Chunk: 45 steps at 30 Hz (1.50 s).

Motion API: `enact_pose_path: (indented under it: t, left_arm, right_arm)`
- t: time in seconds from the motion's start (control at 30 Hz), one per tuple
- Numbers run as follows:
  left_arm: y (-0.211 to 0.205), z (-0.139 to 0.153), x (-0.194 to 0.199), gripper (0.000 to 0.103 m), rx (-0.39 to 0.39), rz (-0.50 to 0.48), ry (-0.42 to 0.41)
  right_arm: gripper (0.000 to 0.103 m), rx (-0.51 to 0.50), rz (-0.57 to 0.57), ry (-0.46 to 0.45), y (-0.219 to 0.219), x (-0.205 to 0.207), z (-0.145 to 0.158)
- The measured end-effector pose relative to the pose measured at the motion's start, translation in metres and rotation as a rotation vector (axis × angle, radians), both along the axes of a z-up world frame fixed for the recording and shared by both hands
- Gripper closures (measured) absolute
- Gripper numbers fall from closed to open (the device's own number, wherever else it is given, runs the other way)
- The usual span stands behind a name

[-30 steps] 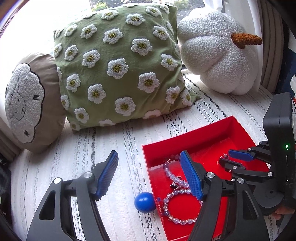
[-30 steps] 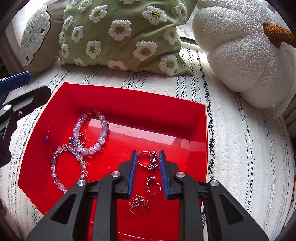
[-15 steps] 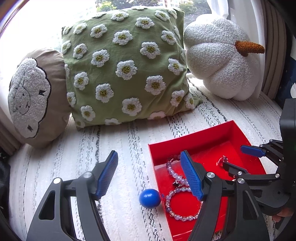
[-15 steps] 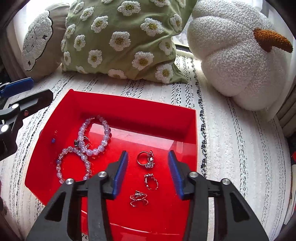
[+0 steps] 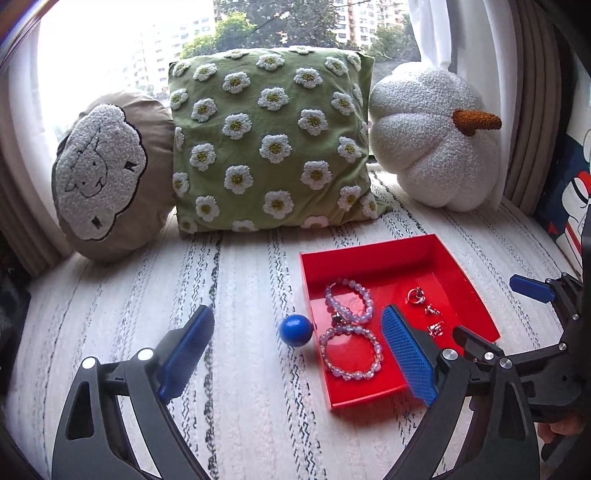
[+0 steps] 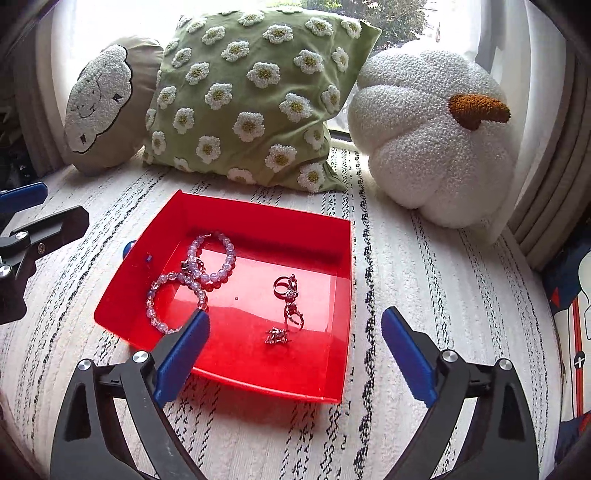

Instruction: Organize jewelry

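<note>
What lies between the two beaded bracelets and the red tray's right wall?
Three small silver rings lie in a loose line on the red tray floor, right of the beaded bracelets. The right wrist view shows this best.

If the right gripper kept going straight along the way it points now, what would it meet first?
Probably the floor of the red tray, near the small rings that lie ahead between its open fingers. The right gripper holds nothing. Depth is hard to judge through the fisheye.

Bright daylight enters through a window (image 5: 258,26) at 12 o'clock; trees and apartment blocks visible outside. White sheer curtain (image 5: 432,33) at 1 o'clock, beige pleated drape (image 5: 532,110) at 2 o'clock. White black-streaked textured cover (image 5: 240,369) spans the seat.
</note>
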<state>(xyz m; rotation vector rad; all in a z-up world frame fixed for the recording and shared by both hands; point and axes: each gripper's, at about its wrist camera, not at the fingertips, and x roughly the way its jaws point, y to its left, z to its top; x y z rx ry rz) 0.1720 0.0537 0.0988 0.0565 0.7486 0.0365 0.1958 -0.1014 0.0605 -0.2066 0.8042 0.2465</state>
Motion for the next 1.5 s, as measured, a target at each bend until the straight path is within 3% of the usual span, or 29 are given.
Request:
enact_pose_path:
  t: [0.17, 0.4, 0.7, 1.5]
  left_arm:
    - [-0.004, -0.012, -0.024, 0.013, -0.005, 0.004, 0.017]
    - [-0.007, -0.028, -0.026, 0.013, 0.016, 0.013, 0.046]
    - [-0.011, -0.043, -0.017, 0.013, 0.019, 0.010, 0.092]
    - [-0.025, -0.053, -0.015, 0.012, 0.047, -0.044, 0.110]
  right_arm:
    - [0.008, 0.009, 0.007, 0.008, -0.004, -0.021, -0.006]
    - [0.008, -0.011, 0.030, 0.009, -0.002, -0.039, -0.014]
    - [0.008, -0.002, 0.039, 0.028, -0.001, -0.040, -0.017]
    - [0.008, 0.001, 0.018, 0.068, -0.006, -0.033, -0.023]
